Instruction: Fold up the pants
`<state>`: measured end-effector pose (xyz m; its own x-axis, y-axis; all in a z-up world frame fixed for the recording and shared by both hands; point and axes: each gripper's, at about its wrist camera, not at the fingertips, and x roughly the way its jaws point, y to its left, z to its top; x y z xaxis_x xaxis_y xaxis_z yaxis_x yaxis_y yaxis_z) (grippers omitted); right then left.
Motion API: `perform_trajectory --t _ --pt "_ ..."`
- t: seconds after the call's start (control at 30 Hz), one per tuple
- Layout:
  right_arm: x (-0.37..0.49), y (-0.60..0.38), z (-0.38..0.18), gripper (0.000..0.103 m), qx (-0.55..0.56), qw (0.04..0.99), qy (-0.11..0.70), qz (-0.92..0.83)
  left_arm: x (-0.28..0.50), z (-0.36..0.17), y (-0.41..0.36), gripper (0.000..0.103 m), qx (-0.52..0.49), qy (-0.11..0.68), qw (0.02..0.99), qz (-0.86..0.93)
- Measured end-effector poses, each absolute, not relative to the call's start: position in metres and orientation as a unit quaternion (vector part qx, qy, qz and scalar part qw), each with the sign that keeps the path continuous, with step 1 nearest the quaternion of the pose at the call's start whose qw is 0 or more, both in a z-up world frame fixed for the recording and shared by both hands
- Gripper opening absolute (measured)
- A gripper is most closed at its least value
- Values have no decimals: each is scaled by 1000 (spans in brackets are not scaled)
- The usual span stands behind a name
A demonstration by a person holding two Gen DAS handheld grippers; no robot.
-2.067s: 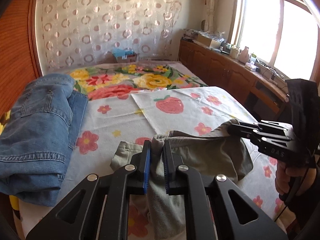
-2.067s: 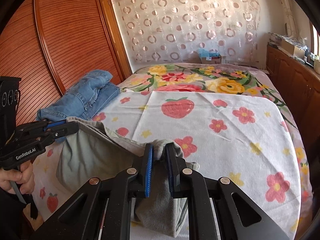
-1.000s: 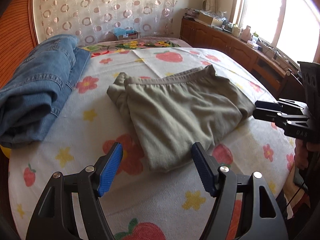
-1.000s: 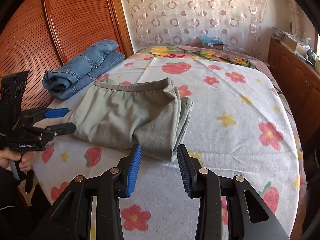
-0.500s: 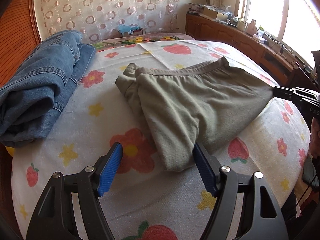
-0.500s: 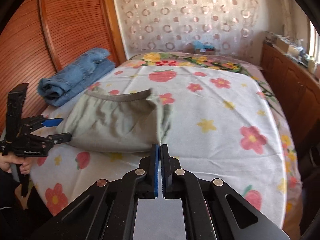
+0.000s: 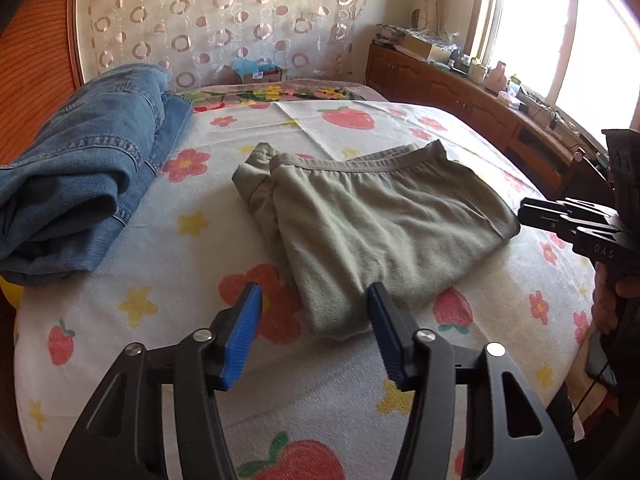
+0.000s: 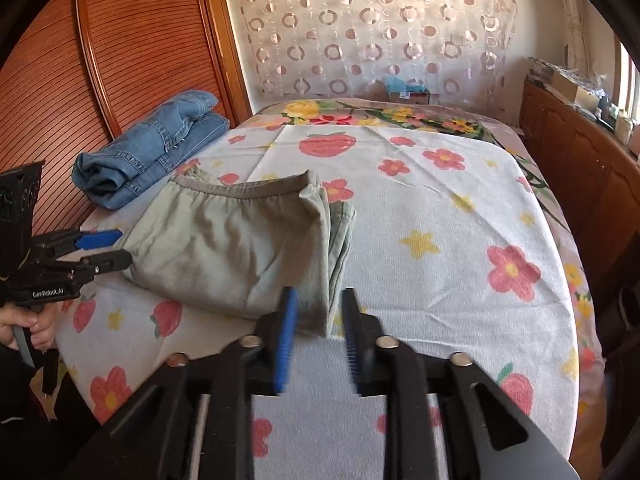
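Observation:
Olive green pants lie folded flat on the flowered bedspread, waistband towards the far side. My left gripper hovers at their near left corner. Its jaws are closing, with the corner of the cloth between the blue pads and untouched. In the right wrist view the pants fill the middle left. My right gripper is over their near right corner; its jaws are opening and blurred, and the pads do not press the cloth. Each gripper also shows in the other's view: right gripper, left gripper.
Folded blue jeans lie on the bed's left side by a wooden slatted door. A long wooden cabinet with clutter runs under the window on the right. A cardboard box stands past the bed's far end.
Both grippers held the pants up two seconds ago, then laid them flat and let go. The right gripper shut empty and has now parted; the left jaws have narrowed.

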<state>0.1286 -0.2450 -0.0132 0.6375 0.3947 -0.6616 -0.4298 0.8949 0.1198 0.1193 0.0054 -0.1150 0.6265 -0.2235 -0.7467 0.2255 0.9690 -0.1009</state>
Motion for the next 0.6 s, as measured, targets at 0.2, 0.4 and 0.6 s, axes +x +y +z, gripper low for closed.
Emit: perform_trajectory --t 0.2,0.4,0.6 --pt "142 -234 -21 35 -13 895 375 240 120 -117 0 38 4 417 900 -131" --pt "155 -228 -32 34 -15 886 400 236 122 -118 -3 25 4 413 899 -142" --pt "152 -232 -30 6 -11 879 403 256 115 -114 -6 17 9 411 902 -134"
